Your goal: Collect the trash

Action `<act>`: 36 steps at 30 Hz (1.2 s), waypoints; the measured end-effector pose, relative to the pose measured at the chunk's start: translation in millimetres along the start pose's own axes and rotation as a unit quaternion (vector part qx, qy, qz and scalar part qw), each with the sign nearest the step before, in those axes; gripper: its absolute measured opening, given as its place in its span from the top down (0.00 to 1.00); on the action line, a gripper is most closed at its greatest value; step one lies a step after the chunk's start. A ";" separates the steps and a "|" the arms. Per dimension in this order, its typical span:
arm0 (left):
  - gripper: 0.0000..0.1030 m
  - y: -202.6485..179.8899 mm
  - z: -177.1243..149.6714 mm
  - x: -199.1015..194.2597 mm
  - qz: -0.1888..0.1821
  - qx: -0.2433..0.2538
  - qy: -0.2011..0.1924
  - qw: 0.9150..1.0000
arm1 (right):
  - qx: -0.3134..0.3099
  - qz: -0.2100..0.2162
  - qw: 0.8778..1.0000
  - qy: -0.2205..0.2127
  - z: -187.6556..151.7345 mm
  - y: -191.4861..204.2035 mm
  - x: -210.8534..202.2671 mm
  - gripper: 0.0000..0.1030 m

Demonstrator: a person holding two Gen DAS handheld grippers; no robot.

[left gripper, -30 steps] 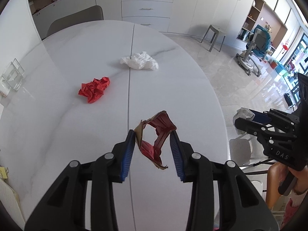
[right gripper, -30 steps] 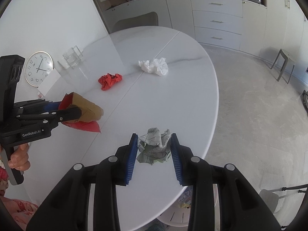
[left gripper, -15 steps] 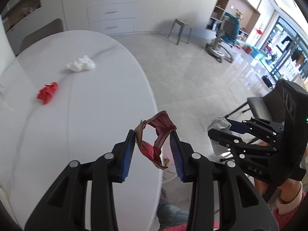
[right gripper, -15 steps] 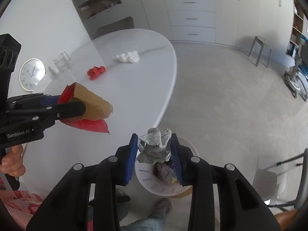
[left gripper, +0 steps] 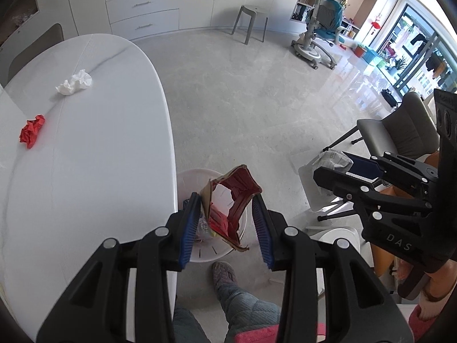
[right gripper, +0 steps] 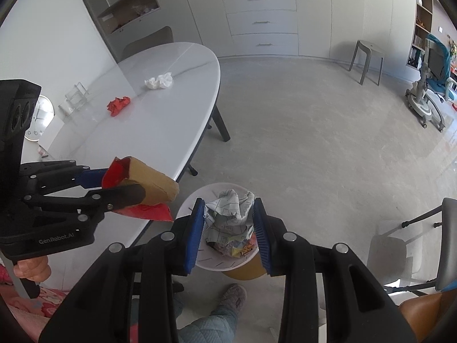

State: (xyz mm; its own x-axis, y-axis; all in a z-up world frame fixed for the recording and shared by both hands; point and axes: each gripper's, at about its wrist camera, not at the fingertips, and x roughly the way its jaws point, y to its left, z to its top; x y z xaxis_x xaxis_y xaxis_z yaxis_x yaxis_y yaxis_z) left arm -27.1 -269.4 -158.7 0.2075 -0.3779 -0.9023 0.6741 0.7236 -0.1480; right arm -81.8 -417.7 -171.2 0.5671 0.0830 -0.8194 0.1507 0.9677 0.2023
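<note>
My left gripper (left gripper: 225, 217) is shut on a torn red and brown cardboard carton (left gripper: 228, 200) and holds it over a white trash bin (left gripper: 188, 180) on the floor beside the table. My right gripper (right gripper: 228, 225) is shut on a crumpled printed paper ball (right gripper: 228, 214), held above the same bin (right gripper: 200, 197), which holds colourful wrappers. The carton (right gripper: 148, 183) and left gripper (right gripper: 114, 188) show at left in the right wrist view. A red crumpled paper (left gripper: 32, 130) and a white crumpled tissue (left gripper: 74, 83) lie on the white oval table (left gripper: 100, 157).
The person's slippered foot (left gripper: 224, 274) stands by the bin. A grey chair (left gripper: 400, 134) is at right, a grey stool (right gripper: 368, 60) and a wheeled blue chair (right gripper: 431, 85) farther off. A clear holder (right gripper: 75, 98) and a clock (right gripper: 40, 117) sit at the table's far side.
Both grippers have swung off the table to the right and down, now holding their trash over the floor bin. Both grips are unchanged.
</note>
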 end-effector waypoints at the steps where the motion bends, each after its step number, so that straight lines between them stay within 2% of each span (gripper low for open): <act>1: 0.64 -1.0 0.2 2.8 0.001 0.000 0.002 1.000 | 0.000 0.002 1.000 0.001 -0.6 -1.7 0.3 0.66; 6: 0.62 -2.7 2.4 14.5 0.008 -0.006 0.015 1.000 | -0.001 0.009 1.000 0.006 -2.2 -9.0 3.3 0.66; 9: 0.44 1.6 5.7 18.9 0.015 -0.019 0.022 0.999 | -0.003 0.014 1.000 0.007 -2.3 -11.1 6.0 0.66; 11: 0.27 4.2 6.9 17.2 0.024 -0.030 0.019 0.999 | -0.004 0.018 1.000 0.008 0.0 -10.8 8.6 0.66; 14: 0.17 7.8 7.4 12.0 0.031 -0.042 0.014 0.999 | -0.006 0.021 1.000 0.008 1.5 -9.4 10.6 0.66; 17: 0.11 16.4 9.4 6.6 0.041 -0.057 0.009 0.997 | -0.008 0.023 1.000 0.009 2.2 -8.6 12.4 0.65; 20: 0.08 26.0 9.1 -0.6 0.055 -0.073 0.007 0.996 | -0.008 0.026 1.000 0.009 3.3 -6.4 15.2 0.65; 26: 0.08 52.0 6.3 -12.9 0.062 -0.102 -0.001 0.993 | -0.013 0.035 0.999 0.015 5.0 2.7 24.0 0.64; 31: 0.08 62.8 5.9 -20.4 0.069 -0.105 -0.003 0.992 | -0.018 0.044 0.998 0.030 4.9 13.5 40.7 0.64; 33: 0.08 66.3 5.2 -23.2 0.072 -0.104 -0.004 0.992 | -0.020 0.048 0.998 0.038 5.1 16.8 49.2 0.61; 34: 0.08 67.3 4.4 -24.2 0.073 -0.104 -0.004 0.992 | -0.023 0.047 0.998 0.042 4.8 19.7 54.8 0.54; 35: 0.08 69.8 3.6 -25.5 0.074 -0.104 -0.004 0.992 | -0.026 0.047 0.998 0.045 4.8 22.5 59.0 0.40; 36: 0.08 71.7 3.5 -26.6 0.075 -0.105 -0.004 0.992 | -0.028 0.039 0.998 0.044 5.0 25.1 61.0 0.33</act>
State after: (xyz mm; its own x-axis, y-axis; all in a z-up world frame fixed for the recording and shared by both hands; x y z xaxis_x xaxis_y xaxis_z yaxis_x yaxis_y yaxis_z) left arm 18.2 -209.5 -143.8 0.3005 -0.2613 -0.9173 0.4736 0.8757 -0.0943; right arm -39.3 -389.5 -213.5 0.5020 0.1774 -0.8465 0.0617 0.9689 0.2397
